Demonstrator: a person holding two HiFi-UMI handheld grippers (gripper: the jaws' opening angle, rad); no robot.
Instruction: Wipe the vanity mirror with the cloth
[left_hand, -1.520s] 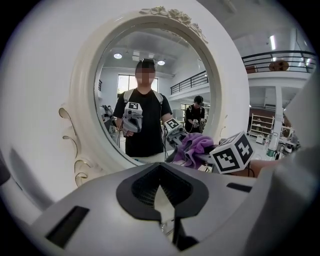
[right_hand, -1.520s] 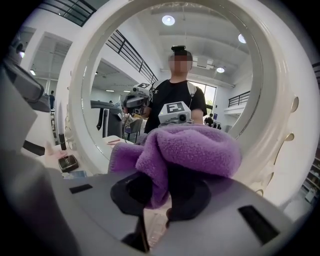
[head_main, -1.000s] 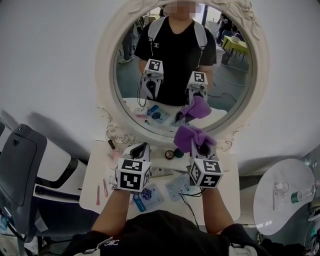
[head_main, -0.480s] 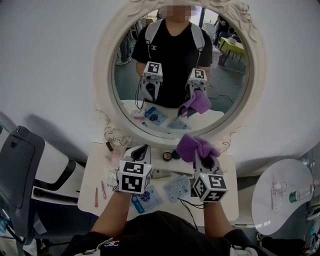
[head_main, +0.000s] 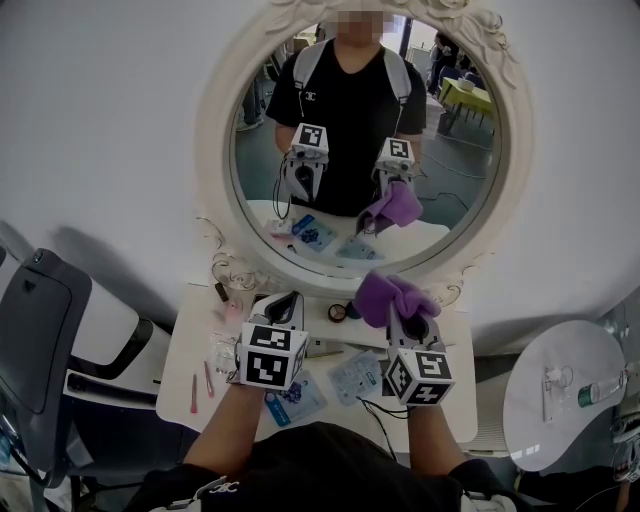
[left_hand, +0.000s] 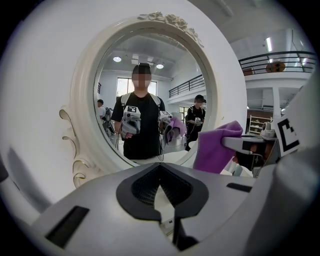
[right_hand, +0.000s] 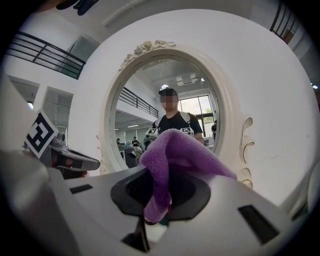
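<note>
The oval vanity mirror (head_main: 360, 120) in its white ornate frame (head_main: 212, 150) hangs on the wall above the vanity table. It fills the left gripper view (left_hand: 150, 95) and the right gripper view (right_hand: 165, 110), and reflects the person and both grippers. My right gripper (head_main: 402, 312) is shut on a bunched purple cloth (head_main: 390, 294), held just below the frame's lower rim and clear of the glass. The cloth (right_hand: 172, 150) drapes over the right jaws and hides their tips. My left gripper (head_main: 285, 302) hovers beside it over the table, shut and holding nothing (left_hand: 160, 172). The cloth (left_hand: 215, 147) also shows at the left gripper view's right.
The white vanity table (head_main: 185, 345) carries small items: blue sachets (head_main: 290, 392), a round compact (head_main: 338, 312) and pink sticks (head_main: 200, 385). A dark chair (head_main: 40, 340) stands at the left. At the right stands a round white side table (head_main: 560, 400) with a bottle (head_main: 600, 385) on it.
My right gripper has drawn the cloth down and back from the mirror's lower frame toward the person. Since half a second ago almost nothing has moved. The left gripper has stayed put.
</note>
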